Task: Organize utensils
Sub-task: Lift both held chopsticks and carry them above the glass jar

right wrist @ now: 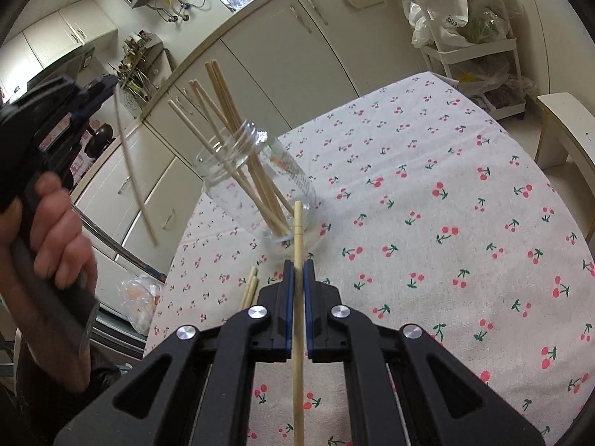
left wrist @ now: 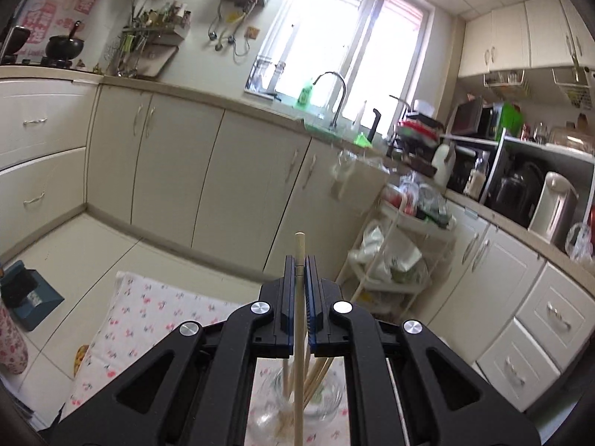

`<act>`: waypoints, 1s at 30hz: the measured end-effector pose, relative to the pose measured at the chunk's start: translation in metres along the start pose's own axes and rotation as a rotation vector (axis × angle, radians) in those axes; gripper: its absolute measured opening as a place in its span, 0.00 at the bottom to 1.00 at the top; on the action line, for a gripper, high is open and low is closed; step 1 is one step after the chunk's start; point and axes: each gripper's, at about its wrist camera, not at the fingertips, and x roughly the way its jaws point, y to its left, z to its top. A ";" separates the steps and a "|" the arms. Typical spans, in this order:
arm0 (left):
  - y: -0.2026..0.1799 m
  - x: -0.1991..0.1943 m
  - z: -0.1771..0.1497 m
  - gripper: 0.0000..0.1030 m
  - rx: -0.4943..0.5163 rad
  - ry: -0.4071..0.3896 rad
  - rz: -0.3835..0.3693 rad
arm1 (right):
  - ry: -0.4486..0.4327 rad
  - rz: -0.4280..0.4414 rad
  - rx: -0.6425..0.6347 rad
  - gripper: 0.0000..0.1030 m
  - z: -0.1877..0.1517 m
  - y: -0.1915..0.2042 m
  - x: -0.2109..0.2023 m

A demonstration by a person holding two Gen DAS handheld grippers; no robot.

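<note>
We hold one chopstick in each gripper over a table dressed in a cherry-print cloth [right wrist: 427,193]. Nearest us, the right gripper [right wrist: 297,271] is clamped on a pale wooden chopstick [right wrist: 298,319], its jaws pressed flat on the shaft and its upper end poking out just past the fingertips, toward the base of the jar. Beside it, a few loose chopsticks [right wrist: 248,290] lie on the cloth near the table's left edge, waiting their turn. Beyond them the glass jar [right wrist: 260,171] stands toward the far left corner of the table, already bristling with a fan of chopsticks that lean toward the cabinets. Up at the left, a hand [right wrist: 55,230] carries the left gripper [left wrist: 299,271], likewise shut on a chopstick [left wrist: 299,327], above and to the side of the jar.

To do this well, we judge it best to go one stick at a time: bring the lower tip over the jar's open mouth, tilt the stick near upright, aim for the gap the leaning bundle leaves, and let go only once the tip is well inside. A sideways knock could tip the light jar.
</note>
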 end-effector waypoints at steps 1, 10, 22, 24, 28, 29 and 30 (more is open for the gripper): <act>-0.002 0.004 0.003 0.05 -0.006 -0.018 0.001 | -0.006 0.003 -0.001 0.06 0.001 -0.001 -0.001; -0.018 0.035 0.022 0.05 -0.011 -0.122 0.047 | -0.051 0.017 0.022 0.06 0.005 -0.011 -0.003; -0.023 0.065 -0.004 0.05 0.056 -0.146 0.111 | -0.084 0.032 0.035 0.06 0.009 -0.019 -0.002; -0.023 0.067 -0.014 0.05 0.075 -0.131 0.115 | -0.094 0.035 0.035 0.06 0.012 -0.018 -0.002; -0.025 0.067 -0.032 0.05 0.124 -0.098 0.117 | -0.137 0.046 0.028 0.06 0.025 -0.013 -0.004; -0.026 0.066 -0.037 0.05 0.146 -0.087 0.115 | -0.152 0.051 0.026 0.06 0.030 -0.011 -0.005; -0.027 0.065 -0.042 0.05 0.160 -0.078 0.113 | -0.164 0.056 0.025 0.06 0.034 -0.011 -0.005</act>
